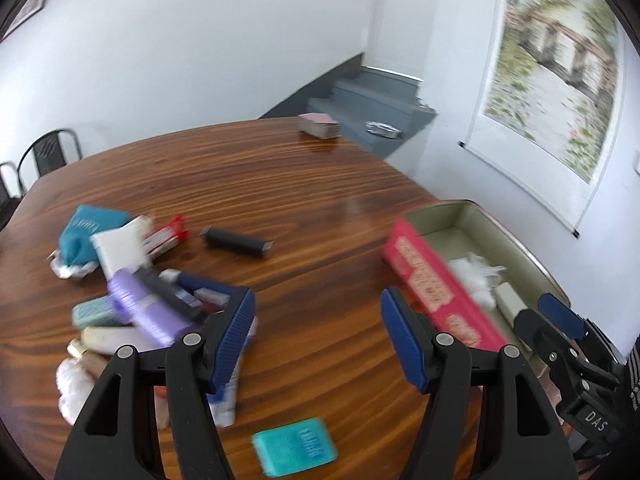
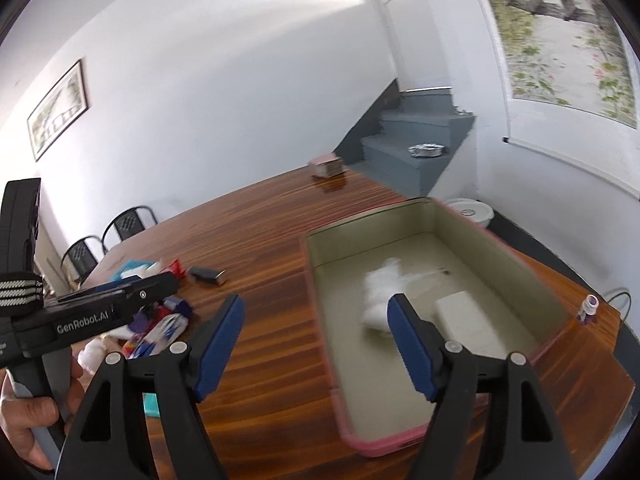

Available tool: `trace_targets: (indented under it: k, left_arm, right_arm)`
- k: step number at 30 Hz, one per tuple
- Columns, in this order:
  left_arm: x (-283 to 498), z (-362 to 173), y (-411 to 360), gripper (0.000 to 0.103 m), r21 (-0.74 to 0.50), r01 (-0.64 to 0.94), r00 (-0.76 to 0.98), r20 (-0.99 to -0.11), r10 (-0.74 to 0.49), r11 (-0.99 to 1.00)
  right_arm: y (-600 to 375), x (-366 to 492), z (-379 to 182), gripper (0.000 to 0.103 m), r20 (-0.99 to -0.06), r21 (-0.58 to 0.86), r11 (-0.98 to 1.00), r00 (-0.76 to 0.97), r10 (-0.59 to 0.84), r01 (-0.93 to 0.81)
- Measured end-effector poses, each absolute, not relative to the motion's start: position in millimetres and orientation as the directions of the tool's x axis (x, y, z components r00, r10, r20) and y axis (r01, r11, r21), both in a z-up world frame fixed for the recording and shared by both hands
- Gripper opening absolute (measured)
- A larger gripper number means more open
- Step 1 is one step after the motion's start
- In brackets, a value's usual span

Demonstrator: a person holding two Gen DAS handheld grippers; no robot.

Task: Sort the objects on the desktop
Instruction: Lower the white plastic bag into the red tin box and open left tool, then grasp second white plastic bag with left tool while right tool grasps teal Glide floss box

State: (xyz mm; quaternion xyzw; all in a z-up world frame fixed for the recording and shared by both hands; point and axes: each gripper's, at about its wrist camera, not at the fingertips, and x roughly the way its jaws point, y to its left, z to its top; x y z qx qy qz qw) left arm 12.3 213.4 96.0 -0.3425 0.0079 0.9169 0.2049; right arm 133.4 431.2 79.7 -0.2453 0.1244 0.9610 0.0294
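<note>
Both wide open, holding nothing: left gripper (image 1: pixel 318 336) over bare wooden table (image 1: pixel 280 184), right gripper (image 2: pixel 316 344) hanging above the near left edge of the pink tin (image 2: pixel 320 320). Inside the tin: white fluffy wad (image 2: pixel 380 292) and pale block (image 2: pixel 464 312). Blurry pile of small stuff (image 1: pixel 140 292) at left, black stick (image 1: pixel 238 242) further back, teal packet (image 1: pixel 296 446) up close.

Readable marks, by item: "GenRobot.AI" in white on the black body of my left tongs (image 2: pixel 86 322), seen from the right wrist; "DAS" in white on the black body of my right tongs (image 1: pixel 596 420), seen from the left wrist; lettering on the pink box (image 1: pixel 436 280) and teal packets too blurred to read
</note>
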Motion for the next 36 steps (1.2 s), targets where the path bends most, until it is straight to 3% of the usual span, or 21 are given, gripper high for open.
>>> trace_targets:
  k: [20,26,36]
  left_arm:
    - [20.2,52.7,46.9,0.069,-0.078,-0.003,-0.738,-0.673,0.055,-0.997]
    - [14.0,38.0,34.4,0.069,-0.138,-0.008,-0.697,-0.709,0.104,-0.990]
    - [6.9,20.6,25.0,0.069,-0.146,0.036,-0.664,-0.743,0.086,-0.989]
  right_arm:
    - [348.3,110.4,45.6,0.080,-0.603,0.216,-0.976,-0.785,-0.142,0.011]
    - [334.8,105.4,41.9,0.080,-0.621,0.206,-0.978,-0.769,-0.153,0.028]
    - [325.9,99.5,35.3,0.080,-0.637,0.205,-0.978,-0.753,-0.166,0.043]
